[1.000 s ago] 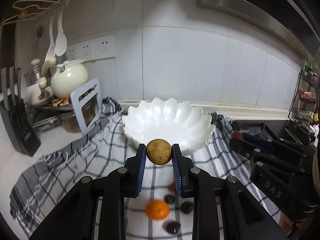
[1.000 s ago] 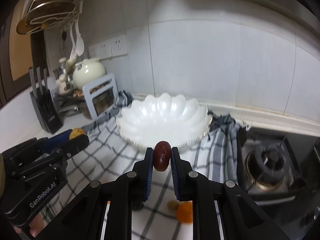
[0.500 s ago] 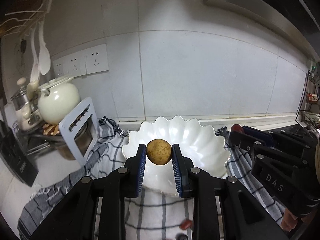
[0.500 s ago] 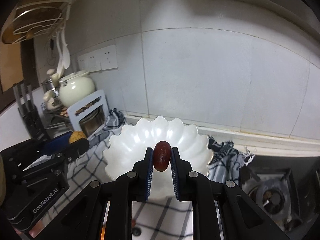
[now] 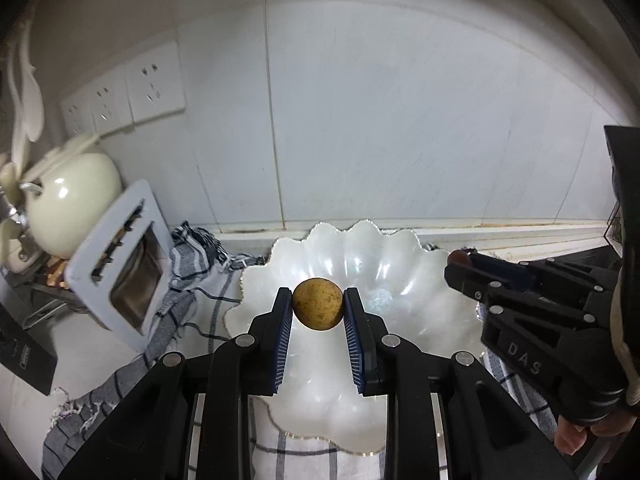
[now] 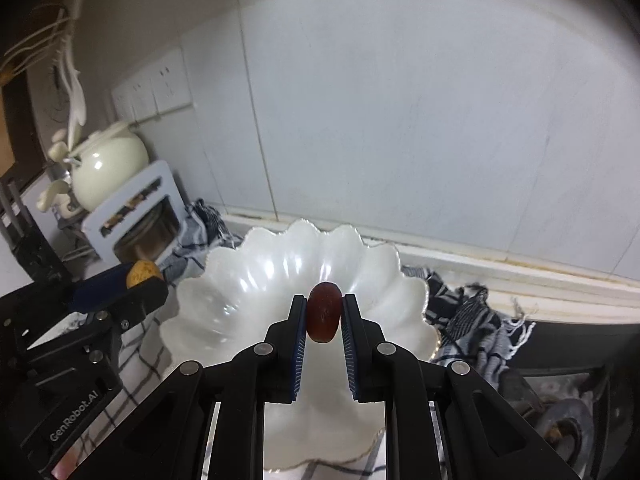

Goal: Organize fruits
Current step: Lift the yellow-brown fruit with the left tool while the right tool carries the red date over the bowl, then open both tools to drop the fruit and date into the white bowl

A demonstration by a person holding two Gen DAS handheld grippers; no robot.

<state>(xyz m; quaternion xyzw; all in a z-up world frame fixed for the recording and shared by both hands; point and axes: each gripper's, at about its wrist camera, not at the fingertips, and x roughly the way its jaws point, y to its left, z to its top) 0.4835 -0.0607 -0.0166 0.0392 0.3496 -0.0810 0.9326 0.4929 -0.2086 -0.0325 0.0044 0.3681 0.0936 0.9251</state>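
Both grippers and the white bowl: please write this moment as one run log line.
left gripper: shut on brown fruit | right gripper: shut on red fruit | both above white bowl

The near rim of the white bowl [image 5: 400, 264] is hidden behind the left gripper [image 5: 318, 309]; the stove burner [image 6: 568, 436] right of the bowl is cut off.

Both fisheye views are dim and softly lit from above, with glare on the glossy bowl [image 5: 408, 280] and kettle [image 5: 72, 196], dark vignetted corners, bent wall lines at the edges, and blur toward the left rim.
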